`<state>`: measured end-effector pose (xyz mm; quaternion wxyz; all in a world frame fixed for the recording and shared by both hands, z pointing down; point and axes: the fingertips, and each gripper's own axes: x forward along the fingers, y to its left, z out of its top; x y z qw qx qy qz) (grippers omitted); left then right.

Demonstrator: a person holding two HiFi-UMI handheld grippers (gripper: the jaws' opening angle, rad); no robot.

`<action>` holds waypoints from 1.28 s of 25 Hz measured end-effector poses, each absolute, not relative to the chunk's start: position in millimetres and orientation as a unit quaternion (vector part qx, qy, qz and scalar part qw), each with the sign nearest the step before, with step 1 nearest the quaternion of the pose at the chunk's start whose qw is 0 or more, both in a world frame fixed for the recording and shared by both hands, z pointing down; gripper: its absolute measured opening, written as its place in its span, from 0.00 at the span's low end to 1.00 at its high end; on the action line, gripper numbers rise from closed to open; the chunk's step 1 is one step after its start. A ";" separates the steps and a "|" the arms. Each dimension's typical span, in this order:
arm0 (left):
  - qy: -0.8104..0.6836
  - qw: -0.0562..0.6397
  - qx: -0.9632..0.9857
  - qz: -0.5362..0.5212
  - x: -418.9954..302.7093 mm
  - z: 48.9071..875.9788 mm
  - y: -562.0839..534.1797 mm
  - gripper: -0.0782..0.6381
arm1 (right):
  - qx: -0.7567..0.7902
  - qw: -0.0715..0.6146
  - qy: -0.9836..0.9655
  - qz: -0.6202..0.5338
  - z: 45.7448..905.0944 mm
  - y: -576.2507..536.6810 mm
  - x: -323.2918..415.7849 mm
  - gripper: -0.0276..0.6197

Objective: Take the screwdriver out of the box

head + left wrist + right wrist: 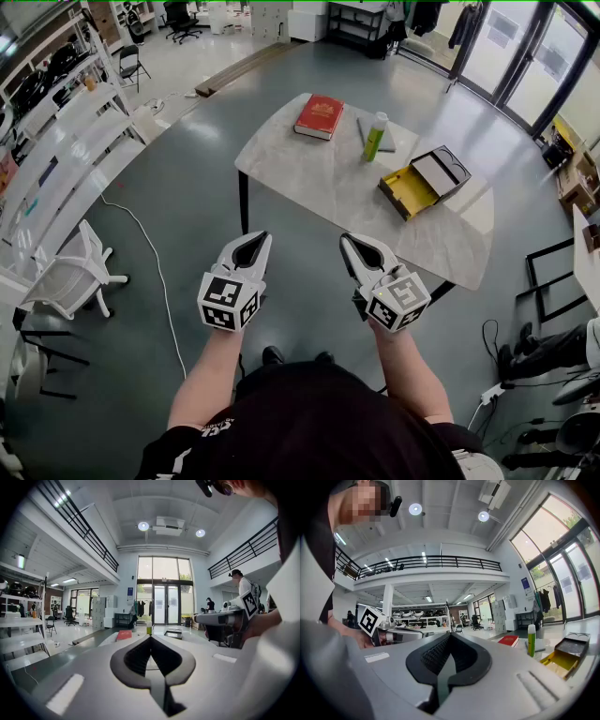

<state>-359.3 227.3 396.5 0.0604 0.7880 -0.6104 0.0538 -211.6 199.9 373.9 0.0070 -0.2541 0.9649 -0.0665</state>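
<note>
Nearest first: both grippers were held out ahead of me, roughly level, short of the desk (319, 178) and over bare floor. The left gripper (255, 240) had its jaws pressed together with nothing between them; its own view showed the tips meeting on empty air. The right gripper (349, 242) read the same in its view: jaws closed, nothing held.

Next out, the desk. Neither gripper was over it or touching anything on it.

On its right side lay the box (409, 191), already open: a yellow tray facing up, with the dark lid swung back on the far side. The right gripper view showed it off to the right, well apart from the jaws. I could not make out the screwdriver in any view, as the tray interior was too small to read. My judgement was that it lay in that tray, since nothing like it showed on the desk top.

Farther back stood a green bottle (376, 137), upright, and beyond it to the left a red book (320, 116), lying flat.

Progress: none of the task proper was done. The lid being open was one step fewer. Remaining: close the distance to the box, open one gripper, locate the screwdriver, grip it and lift it clear.
</note>
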 end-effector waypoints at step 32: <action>-0.535 0.060 0.840 0.061 -196.5 399.9 149.7 0.11 | -0.308 0.014 0.946 -0.095 389.6 159.1 -51.9 0.07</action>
